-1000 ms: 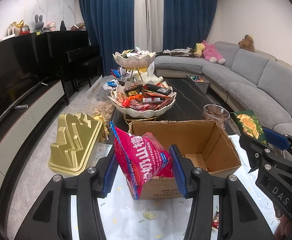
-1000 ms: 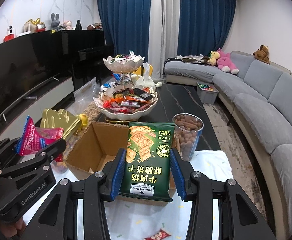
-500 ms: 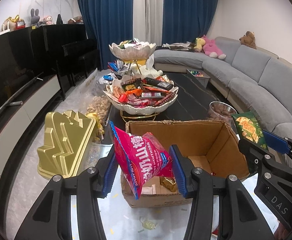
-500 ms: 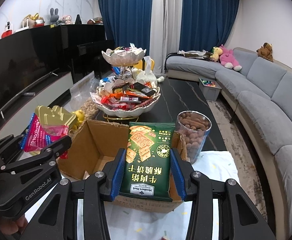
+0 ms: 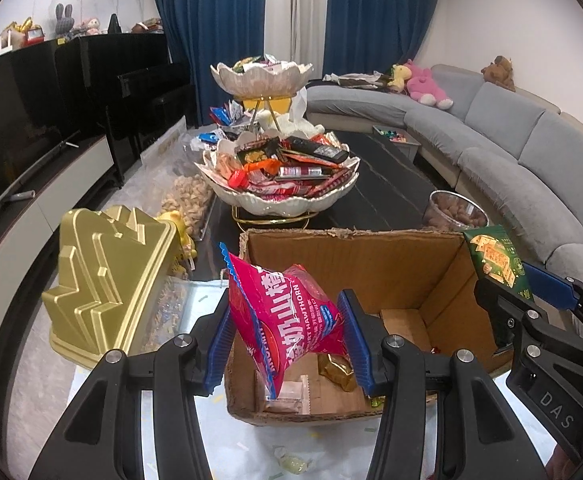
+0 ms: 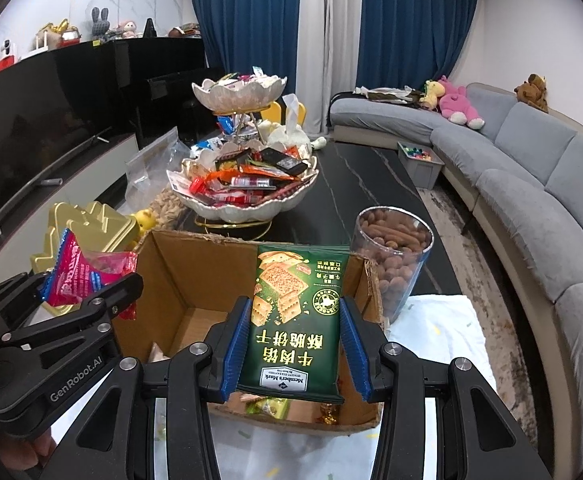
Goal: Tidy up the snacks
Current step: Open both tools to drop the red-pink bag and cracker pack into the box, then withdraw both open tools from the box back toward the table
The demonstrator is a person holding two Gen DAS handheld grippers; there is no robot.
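left gripper is clamped on the pink hawthorn bag above the open cardboard box, while right gripper is clamped on the green cracker pack above the same box.

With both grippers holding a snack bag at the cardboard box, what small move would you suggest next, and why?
Probably lower the left gripper a little and open it. Its pink hawthorn bag already hangs over the open cardboard box, which holds only a few small snacks. The right gripper can follow with the green cracker bag.
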